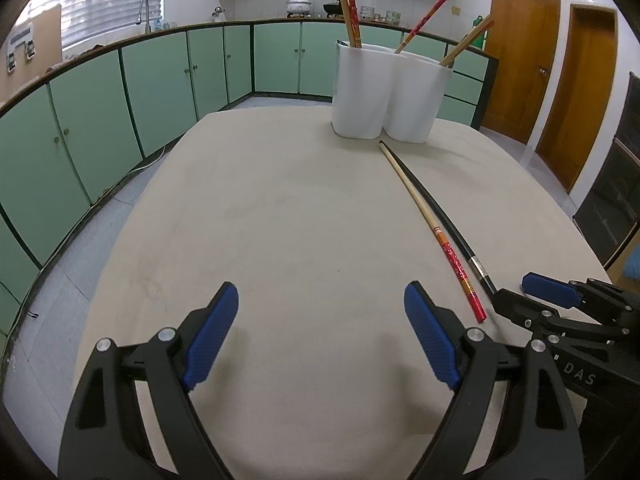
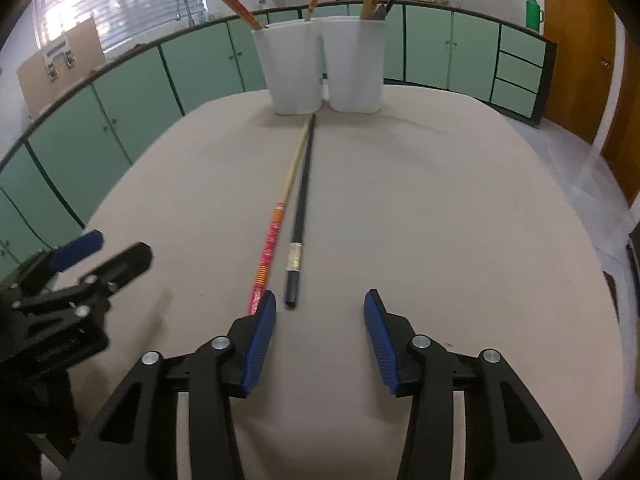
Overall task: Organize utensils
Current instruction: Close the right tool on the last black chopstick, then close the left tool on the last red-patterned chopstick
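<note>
Beige table [image 2: 440, 200]: white holder [image 2: 320, 68] already holds several chopsticks; red chopstick [image 2: 272, 236] and black chopstick [image 2: 302, 192] remain (touching). Left gripper [image 1: 320, 334] and right gripper [image 2: 320, 338] both spread, empty.

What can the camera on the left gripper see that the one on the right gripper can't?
Only the left wrist view shows two wooden doors and the black chopstick's end hidden behind the right gripper. Only the right wrist view shows that end whole, plus a green bottle. Both show the white holder, the red-handled chopstick beside the black chopstick, and the open left gripper.
</note>
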A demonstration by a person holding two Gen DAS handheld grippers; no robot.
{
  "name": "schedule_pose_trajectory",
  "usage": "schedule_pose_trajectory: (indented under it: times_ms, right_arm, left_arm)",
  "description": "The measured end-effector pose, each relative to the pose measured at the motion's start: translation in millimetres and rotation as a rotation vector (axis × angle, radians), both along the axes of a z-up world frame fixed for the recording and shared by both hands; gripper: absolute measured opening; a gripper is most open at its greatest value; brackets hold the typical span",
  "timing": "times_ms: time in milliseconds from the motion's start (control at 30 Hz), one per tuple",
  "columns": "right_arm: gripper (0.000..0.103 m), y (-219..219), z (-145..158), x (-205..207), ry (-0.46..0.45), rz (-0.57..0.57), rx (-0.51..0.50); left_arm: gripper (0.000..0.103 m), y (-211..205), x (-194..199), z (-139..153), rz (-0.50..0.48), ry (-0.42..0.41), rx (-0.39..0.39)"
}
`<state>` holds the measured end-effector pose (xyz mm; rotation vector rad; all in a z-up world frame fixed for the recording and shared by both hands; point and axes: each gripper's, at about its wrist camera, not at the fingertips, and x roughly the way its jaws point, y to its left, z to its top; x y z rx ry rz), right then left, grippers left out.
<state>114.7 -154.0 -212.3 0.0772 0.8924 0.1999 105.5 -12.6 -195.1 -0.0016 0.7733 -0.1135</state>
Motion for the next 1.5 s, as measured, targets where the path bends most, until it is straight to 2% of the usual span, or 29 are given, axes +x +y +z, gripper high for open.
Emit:
schedule_pose_trajectory:
  times_ms: [133, 200, 267, 367, 533, 900, 1167, 1400, 1500]
  right_arm:
    - [0.035, 8, -2, 2, -0.006, 0.011, -0.017]
    - [0.027, 9, -3, 5, -0.006, 0.012, -0.021]
    - [0.015, 9, -3, 8, -0.004, 0.013, -0.016]
    - [0.007, 9, -3, 6, -0.005, 0.017, -0.015]
    - [0.007, 3, -1, 1, -0.014, -0.002, -0.007]
    - [0.007, -42, 4, -14, -0.043, -0.1, 0.015]
    - [0.007, -62, 3, -12, -0.041, -0.126, 0.025]
    - [0.007, -70, 2, -10, -0.039, -0.13, 0.041]
    - [0.007, -71, 1, -9, -0.04, -0.129, 0.049]
  left_arm:
    - [0.083, 1, -1, 0, 0.003, -0.003, -0.003]
    - [0.083, 1, 0, 0, 0.004, -0.002, -0.003]
    - [0.083, 0, 0, -1, 0.003, 0.0, 0.0]
    - [0.083, -2, 0, -1, -0.001, 0.002, 0.008]
    - [0.083, -6, 0, -1, -0.008, 0.005, 0.005]
    - [0.083, -41, -3, -1, -0.07, 0.013, -0.011]
    - [0.08, -65, 0, -9, -0.095, 0.055, -0.021]
    - [0.067, -78, 9, -21, -0.089, 0.123, 0.009]
    - [0.062, -81, 10, -22, -0.079, 0.127, 0.027]
